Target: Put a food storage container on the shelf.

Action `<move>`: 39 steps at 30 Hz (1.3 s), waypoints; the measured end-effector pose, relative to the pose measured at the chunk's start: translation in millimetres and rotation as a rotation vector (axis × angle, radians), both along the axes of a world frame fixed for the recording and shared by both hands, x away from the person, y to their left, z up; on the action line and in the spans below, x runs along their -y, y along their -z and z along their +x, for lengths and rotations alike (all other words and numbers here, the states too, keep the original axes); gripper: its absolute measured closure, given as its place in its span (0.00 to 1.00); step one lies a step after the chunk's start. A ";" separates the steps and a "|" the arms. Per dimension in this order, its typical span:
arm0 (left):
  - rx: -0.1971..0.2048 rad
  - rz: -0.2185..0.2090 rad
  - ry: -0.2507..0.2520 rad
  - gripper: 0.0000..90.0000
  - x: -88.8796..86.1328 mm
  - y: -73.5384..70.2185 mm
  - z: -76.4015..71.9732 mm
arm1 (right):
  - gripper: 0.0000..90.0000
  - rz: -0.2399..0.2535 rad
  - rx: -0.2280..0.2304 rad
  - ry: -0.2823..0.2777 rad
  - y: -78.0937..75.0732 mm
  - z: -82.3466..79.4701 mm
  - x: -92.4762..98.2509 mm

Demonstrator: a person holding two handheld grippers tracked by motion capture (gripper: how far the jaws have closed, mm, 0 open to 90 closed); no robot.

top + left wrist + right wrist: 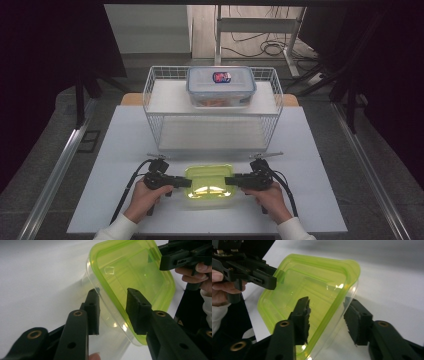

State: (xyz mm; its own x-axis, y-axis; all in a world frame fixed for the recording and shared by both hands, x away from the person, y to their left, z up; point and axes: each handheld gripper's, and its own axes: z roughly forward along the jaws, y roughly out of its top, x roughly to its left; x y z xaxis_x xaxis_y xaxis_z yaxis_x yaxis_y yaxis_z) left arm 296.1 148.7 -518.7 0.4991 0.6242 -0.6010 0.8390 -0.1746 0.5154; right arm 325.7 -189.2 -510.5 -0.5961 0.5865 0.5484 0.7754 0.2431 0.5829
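A clear plastic food box with a lime-green lid (209, 187) sits low in the middle of the high view, on the white tabletop (115, 150), between two hands. The left gripper (184, 182) comes in from the left of that frame and the right gripper (231, 181) from the right, each meeting one short end of the box.

In the left gripper view the box (130, 272) runs from the centre to the upper right, and the black fingers (93, 308) straddle its lid rim with a gap on either side: partly open, one over the lid, one outside the clear wall. In the right gripper view the box (312, 290) fills the centre, and the fingers (358, 322) likewise bracket the rim without plainly pressing it.

Higher in the high view, a white wire basket shelf (165, 107) carries a second clear lidded box (221, 86).
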 end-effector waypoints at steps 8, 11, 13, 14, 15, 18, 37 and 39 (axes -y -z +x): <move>0.026 0.006 -0.005 0.75 1.0 -3.0 -6.4 | 0.77 -0.002 0.004 0.013 -1.2 -6.1 4.3; 0.028 -0.002 -0.008 0.75 0.7 -3.5 -9.2 | 0.78 -0.001 0.015 0.016 -2.9 -10.9 5.1; 0.016 -0.026 -0.006 0.76 -0.7 -2.0 -10.0 | 0.79 0.007 0.018 0.016 -3.8 -13.2 5.9; 0.015 -0.033 -0.002 0.76 -1.5 -1.6 -10.8 | 0.80 0.011 0.020 0.014 -4.2 -14.2 6.7; 0.017 -0.033 -0.001 0.76 -1.6 -1.7 -11.5 | 0.81 0.024 0.018 0.013 -4.4 -15.6 8.1; 0.033 -0.026 0.002 0.77 -1.3 -3.0 -14.0 | 0.81 0.032 0.016 0.011 -4.6 -16.5 9.1; 0.136 -0.047 -0.022 0.86 -8.9 -19.0 -28.0 | 0.90 0.093 0.058 0.005 -14.7 -25.5 11.2; 0.154 -0.038 -0.019 0.86 -8.9 -22.5 -29.9 | 0.90 0.092 0.076 0.000 -17.3 -26.5 10.6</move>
State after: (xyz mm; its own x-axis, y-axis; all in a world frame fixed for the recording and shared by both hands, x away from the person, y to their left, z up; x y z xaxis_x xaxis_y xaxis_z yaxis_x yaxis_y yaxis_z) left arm 266.2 157.5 -496.3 0.5757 0.6122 -0.5420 0.7525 -0.1375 0.6440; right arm 299.2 -199.8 -493.2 -0.6381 0.5358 0.5530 0.7279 0.1854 0.6602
